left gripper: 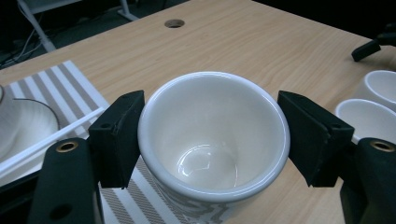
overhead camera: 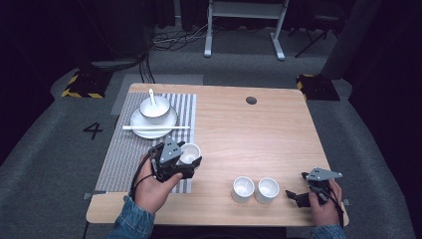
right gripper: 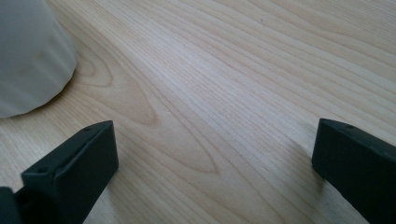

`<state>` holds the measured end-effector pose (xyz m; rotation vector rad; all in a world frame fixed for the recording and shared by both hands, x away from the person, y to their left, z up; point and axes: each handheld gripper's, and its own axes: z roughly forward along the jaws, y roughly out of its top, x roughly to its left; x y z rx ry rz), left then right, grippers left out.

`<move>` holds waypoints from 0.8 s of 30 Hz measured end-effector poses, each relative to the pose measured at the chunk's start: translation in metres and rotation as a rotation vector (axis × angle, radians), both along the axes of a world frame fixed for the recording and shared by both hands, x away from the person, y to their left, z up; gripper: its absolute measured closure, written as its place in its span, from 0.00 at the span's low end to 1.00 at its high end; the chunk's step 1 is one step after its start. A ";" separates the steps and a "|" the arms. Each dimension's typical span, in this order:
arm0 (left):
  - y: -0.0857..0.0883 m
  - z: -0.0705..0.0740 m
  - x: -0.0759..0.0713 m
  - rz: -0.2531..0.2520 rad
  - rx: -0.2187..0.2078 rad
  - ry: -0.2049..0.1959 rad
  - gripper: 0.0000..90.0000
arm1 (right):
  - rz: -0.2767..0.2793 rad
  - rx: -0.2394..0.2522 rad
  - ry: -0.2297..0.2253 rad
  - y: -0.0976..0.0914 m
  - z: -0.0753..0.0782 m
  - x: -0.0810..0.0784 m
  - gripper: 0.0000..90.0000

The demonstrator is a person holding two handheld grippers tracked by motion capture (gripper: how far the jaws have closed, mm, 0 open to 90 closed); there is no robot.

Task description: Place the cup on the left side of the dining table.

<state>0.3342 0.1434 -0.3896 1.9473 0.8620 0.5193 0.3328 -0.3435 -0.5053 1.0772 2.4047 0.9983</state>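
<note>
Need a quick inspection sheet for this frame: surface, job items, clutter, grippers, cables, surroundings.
Surface: light wooden table with a round hole near the far edge; grey striped placemat on its left part.
Job's things: white ceramic cup between the left gripper's jaws; two more white cups side by side near the front; white bowl with spoon on a white plate; white chopsticks across the plate.
Clutter: nothing seen.
Grippers: left gripper shut on the cup; right gripper open over bare wood.
Cables: black cables on the floor.
Surroundings: grey carpet, white frame legs, yellow-black striped blocks.
</note>
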 end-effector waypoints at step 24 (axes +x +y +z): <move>0.044 -0.009 0.061 0.124 0.020 0.008 0.30 | 0.000 0.000 0.000 0.000 0.000 0.000 0.00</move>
